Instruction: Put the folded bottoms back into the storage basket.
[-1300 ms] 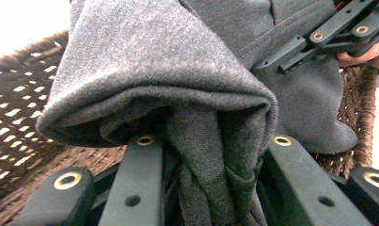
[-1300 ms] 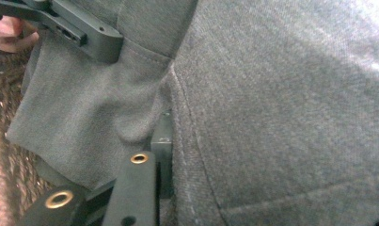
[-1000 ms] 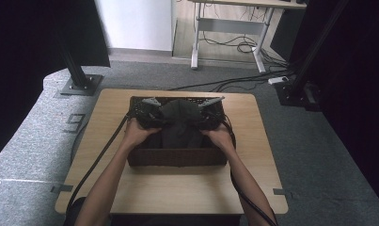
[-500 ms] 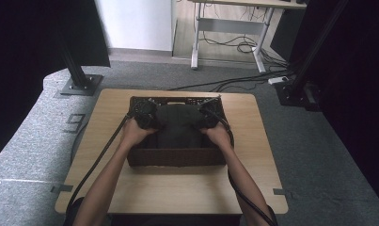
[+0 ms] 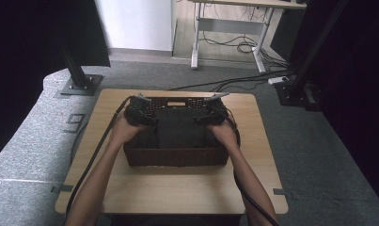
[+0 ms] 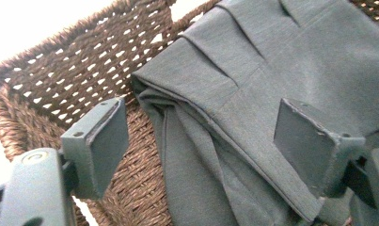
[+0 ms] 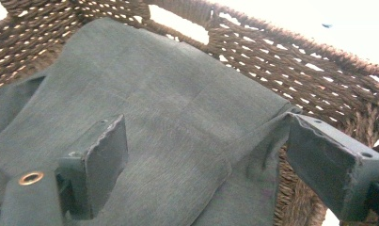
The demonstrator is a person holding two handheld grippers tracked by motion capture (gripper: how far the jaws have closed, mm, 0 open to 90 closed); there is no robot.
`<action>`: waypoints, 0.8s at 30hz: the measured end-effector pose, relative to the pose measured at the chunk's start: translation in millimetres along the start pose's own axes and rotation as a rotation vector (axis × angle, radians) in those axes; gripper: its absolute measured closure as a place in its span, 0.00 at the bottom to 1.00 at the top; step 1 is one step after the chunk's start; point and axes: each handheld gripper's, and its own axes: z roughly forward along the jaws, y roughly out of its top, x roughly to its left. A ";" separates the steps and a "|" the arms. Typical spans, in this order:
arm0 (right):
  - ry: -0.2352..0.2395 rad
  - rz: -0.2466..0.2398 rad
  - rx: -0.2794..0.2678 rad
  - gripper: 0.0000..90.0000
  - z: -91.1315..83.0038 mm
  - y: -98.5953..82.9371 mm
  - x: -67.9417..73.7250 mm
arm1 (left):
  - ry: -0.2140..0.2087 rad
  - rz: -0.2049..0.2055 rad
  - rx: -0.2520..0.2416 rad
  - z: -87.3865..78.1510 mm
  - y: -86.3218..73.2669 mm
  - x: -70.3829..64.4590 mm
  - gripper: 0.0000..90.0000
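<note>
**Both tools open over cloth in basket**

Folded grey cloth (image 5: pixel 180 128) lies inside the brown wicker basket (image 5: pixel 175 157), mid-bench (image 5: pixel 177 193). Left tool (image 6: pixel 196 141) jaws spread wide, straddling the cloth's folded corner beside the basket wall, gripping nothing. Right tool (image 7: pixel 203 162) likewise open, jaws astride the cloth's opposite edge.

I've pulled my left gripper (image 5: pixel 139 112) and right gripper (image 5: pixel 210 114) apart toward the frame's sides, baring the flat dark grey folded cloth (image 5: pixel 180 127) at centre.
</note>
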 end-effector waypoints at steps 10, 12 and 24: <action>0.045 -0.007 -0.009 0.00 -17.8 -6.4 1.4 | -0.053 -0.022 -0.064 -18.3 -10.2 3.3 0.07; 0.055 -0.008 -0.014 0.00 -21.6 -8.5 1.5 | -0.056 -0.014 -0.063 -20.8 -12.2 2.9 0.03; 0.079 -0.047 -0.038 0.00 -47.5 -22.3 2.2 | -0.057 0.015 -0.123 -42.4 -27.4 -3.3 0.00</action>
